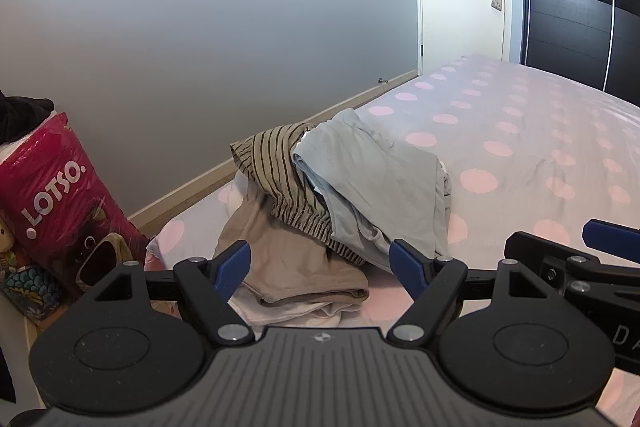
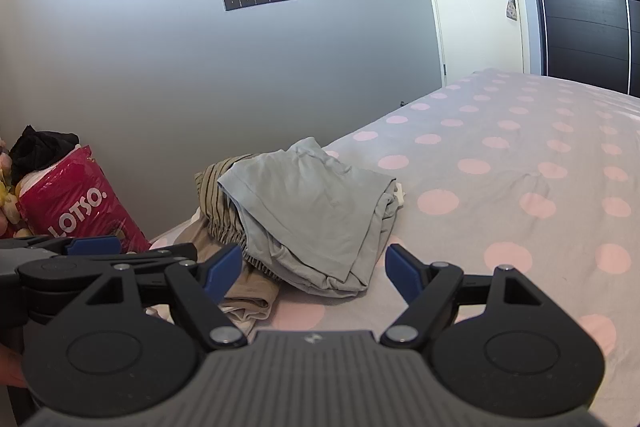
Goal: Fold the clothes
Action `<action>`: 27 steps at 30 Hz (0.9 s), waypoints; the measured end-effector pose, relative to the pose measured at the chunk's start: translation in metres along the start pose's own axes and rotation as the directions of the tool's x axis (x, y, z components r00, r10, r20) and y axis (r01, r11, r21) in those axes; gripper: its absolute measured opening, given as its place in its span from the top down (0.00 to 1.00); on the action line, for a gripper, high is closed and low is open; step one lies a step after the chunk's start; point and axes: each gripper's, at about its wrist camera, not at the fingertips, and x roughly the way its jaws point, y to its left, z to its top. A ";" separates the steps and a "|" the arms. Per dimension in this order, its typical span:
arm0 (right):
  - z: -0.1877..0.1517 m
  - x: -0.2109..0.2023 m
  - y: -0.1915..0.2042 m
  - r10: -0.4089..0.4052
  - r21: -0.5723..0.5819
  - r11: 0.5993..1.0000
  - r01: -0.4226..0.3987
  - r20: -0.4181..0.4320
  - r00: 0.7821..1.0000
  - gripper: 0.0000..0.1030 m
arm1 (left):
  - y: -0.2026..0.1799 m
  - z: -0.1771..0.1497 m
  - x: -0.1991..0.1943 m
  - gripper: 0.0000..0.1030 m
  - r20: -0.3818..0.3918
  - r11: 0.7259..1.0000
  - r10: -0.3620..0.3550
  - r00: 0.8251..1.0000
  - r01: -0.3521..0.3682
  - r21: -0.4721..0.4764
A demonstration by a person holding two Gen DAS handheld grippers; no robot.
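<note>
Blue-padded left gripper [image 1: 322,269] and right gripper [image 2: 314,269] both gape empty, low centre of frame. Just beyond, mid-frame on the dotted bed [image 1: 520,131]: beige garment [image 1: 292,267] lowest, striped one [image 1: 280,167] over it, grey shirt [image 2: 304,211] topmost. Judgement: lift the shirt first, pinching one layer at its near hem, to avoid dragging the pile.

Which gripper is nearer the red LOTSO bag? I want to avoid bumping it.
Left. The left gripper hovers just right of the LOTSO bag; the right gripper sits farther right, beyond the left one.
</note>
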 end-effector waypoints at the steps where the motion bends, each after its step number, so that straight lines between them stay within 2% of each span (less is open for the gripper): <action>1: 0.000 0.000 0.000 0.000 0.000 1.000 0.000 0.000 1.000 0.21 | 0.000 0.000 0.000 0.26 -0.002 1.000 0.001 1.000 -0.001 0.000; 27: -0.005 0.005 0.000 -0.018 -0.006 1.000 0.018 0.006 1.000 0.19 | -0.002 -0.002 0.004 0.26 -0.007 1.000 0.010 1.000 -0.011 -0.017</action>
